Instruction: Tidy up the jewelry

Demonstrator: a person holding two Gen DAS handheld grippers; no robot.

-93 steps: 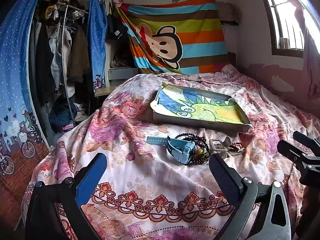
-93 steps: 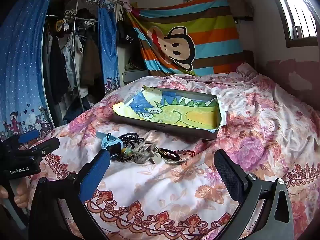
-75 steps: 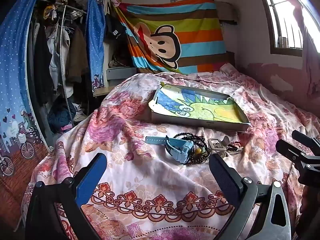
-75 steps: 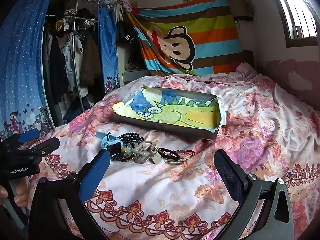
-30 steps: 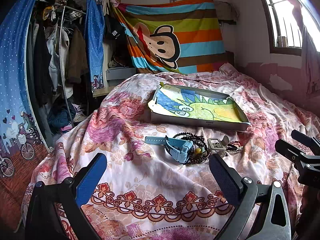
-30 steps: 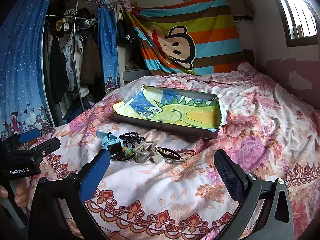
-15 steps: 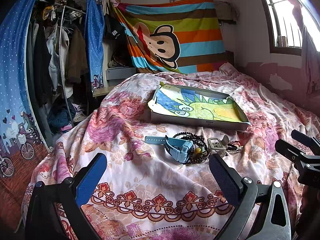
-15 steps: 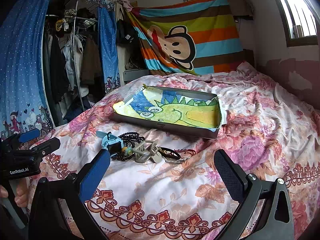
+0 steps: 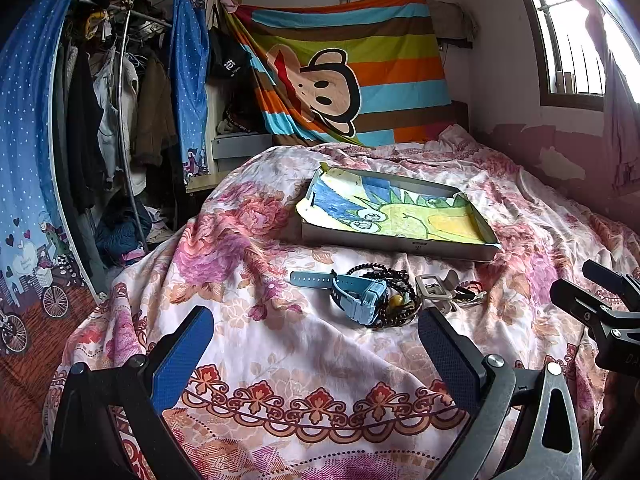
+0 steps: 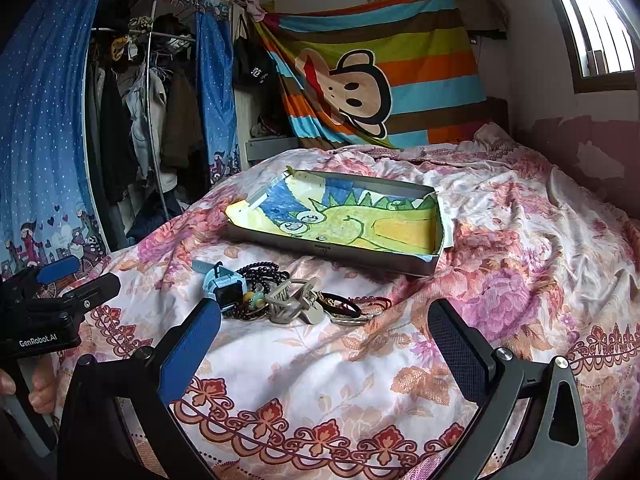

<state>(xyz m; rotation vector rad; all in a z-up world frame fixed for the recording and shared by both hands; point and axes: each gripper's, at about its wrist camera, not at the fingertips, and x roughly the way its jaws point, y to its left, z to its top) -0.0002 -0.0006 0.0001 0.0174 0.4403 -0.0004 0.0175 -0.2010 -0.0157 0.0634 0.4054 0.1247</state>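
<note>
The jewelry lies in one small heap on the floral bedspread (image 9: 280, 344), just in front of the shallow tray (image 9: 400, 245) lined with a crayon drawing. One light-blue watch (image 9: 362, 296), stiff at its case and best taken by the strap, touches at least one dark beaded bracelet (image 9: 394, 276), loose and slippery. Beside these lie one grey hair claw (image 10: 292, 300) and a few thin bands, tangled beyond counting. The left gripper (image 9: 316, 344) and right gripper (image 10: 324, 344) both hover short of the heap, fingers spread wide, holding nothing.

1 blue watch (image 10: 222, 286), 1 tray (image 10: 320, 249), 1 grey clip (image 10: 289, 300), 2 bead bracelets (image 10: 260, 274) (poss. more tangled)
</note>
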